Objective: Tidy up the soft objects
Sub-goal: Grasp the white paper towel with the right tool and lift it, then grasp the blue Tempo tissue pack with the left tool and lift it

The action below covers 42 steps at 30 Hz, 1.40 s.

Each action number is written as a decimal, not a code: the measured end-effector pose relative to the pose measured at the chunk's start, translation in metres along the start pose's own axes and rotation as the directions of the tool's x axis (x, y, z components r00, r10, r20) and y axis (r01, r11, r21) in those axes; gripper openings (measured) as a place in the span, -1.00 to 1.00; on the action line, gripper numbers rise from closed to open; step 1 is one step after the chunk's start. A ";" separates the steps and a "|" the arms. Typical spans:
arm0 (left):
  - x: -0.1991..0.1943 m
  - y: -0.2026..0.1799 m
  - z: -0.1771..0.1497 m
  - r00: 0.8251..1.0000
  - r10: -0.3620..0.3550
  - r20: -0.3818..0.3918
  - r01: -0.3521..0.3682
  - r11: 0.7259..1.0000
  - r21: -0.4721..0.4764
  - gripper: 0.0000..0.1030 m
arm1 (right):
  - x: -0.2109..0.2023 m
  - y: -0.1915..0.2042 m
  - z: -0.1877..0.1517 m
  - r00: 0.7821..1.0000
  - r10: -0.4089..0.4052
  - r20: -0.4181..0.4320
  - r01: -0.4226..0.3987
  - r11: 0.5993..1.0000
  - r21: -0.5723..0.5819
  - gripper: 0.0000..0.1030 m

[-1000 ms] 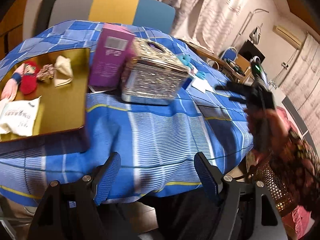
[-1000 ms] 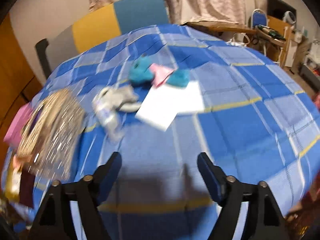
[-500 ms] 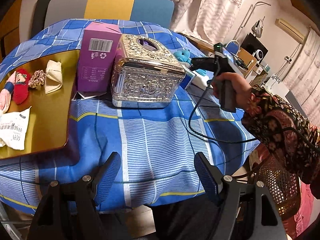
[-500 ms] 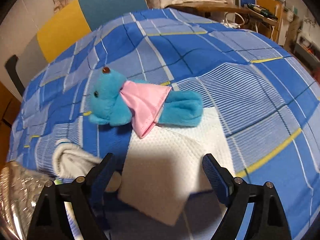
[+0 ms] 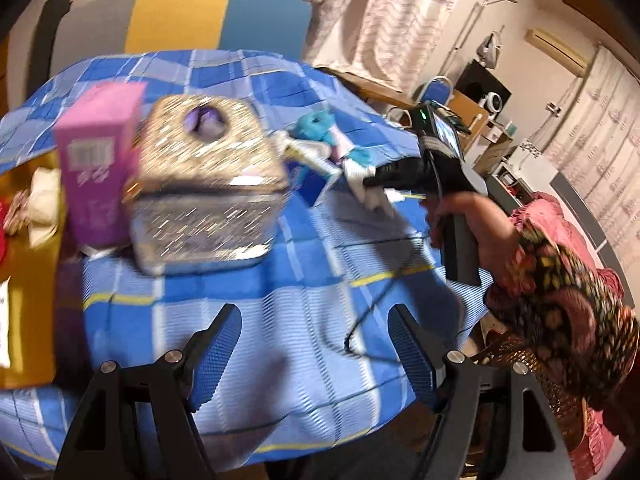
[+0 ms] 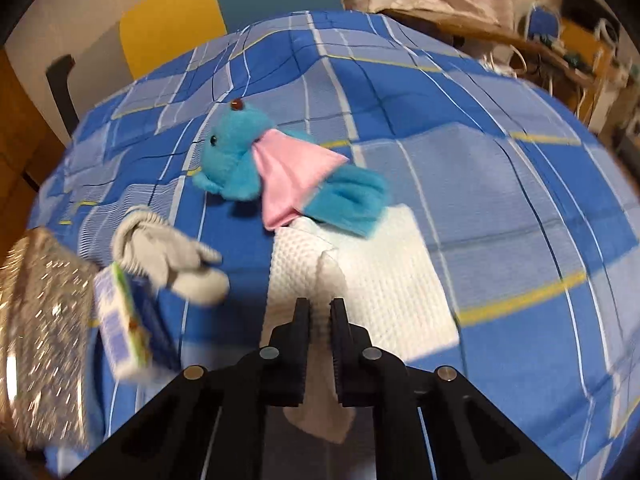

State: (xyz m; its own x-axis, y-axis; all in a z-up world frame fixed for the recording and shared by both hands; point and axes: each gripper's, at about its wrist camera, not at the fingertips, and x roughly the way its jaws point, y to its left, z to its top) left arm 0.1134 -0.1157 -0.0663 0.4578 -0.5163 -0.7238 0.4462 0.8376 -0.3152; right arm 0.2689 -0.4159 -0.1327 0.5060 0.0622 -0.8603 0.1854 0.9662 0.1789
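My right gripper (image 6: 319, 306) is shut on the near edge of a white waffle cloth (image 6: 380, 268), pinching up a fold; it also shows in the left wrist view (image 5: 374, 178) gripping the cloth (image 5: 376, 198). A blue plush toy with a pink bib (image 6: 280, 172) lies on the cloth's far edge. A grey sock (image 6: 168, 252) lies to the left. My left gripper (image 5: 316, 340) is open and empty above the table's near edge.
A silver ornate tissue box (image 5: 208, 184) and a pink carton (image 5: 98, 164) stand mid-table on the blue checked tablecloth (image 5: 280, 280). A small blue-white carton (image 6: 128, 320) stands beside the sock. A gold tray (image 5: 24, 280) with small soft items sits left.
My right gripper moved forward over the white cloth and closed on its near edge. The left gripper's view shifted slightly and is blurred; its jaws stay open.
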 end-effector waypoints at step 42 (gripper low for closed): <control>0.205 -0.024 0.121 0.935 0.304 -0.184 -0.337 0.924 -0.182 0.30 | -0.027 -0.066 -0.047 0.978 0.204 -0.053 -0.187 0.957 0.222 -0.80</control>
State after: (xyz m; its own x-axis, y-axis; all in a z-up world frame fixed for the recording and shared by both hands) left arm 0.2900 -0.2629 -0.1328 0.4222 -0.1947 -0.8854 0.1176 0.9802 -0.1594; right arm 0.2035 -0.4699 -0.1432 0.4882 0.2708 -0.8297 0.2692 0.8576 0.4383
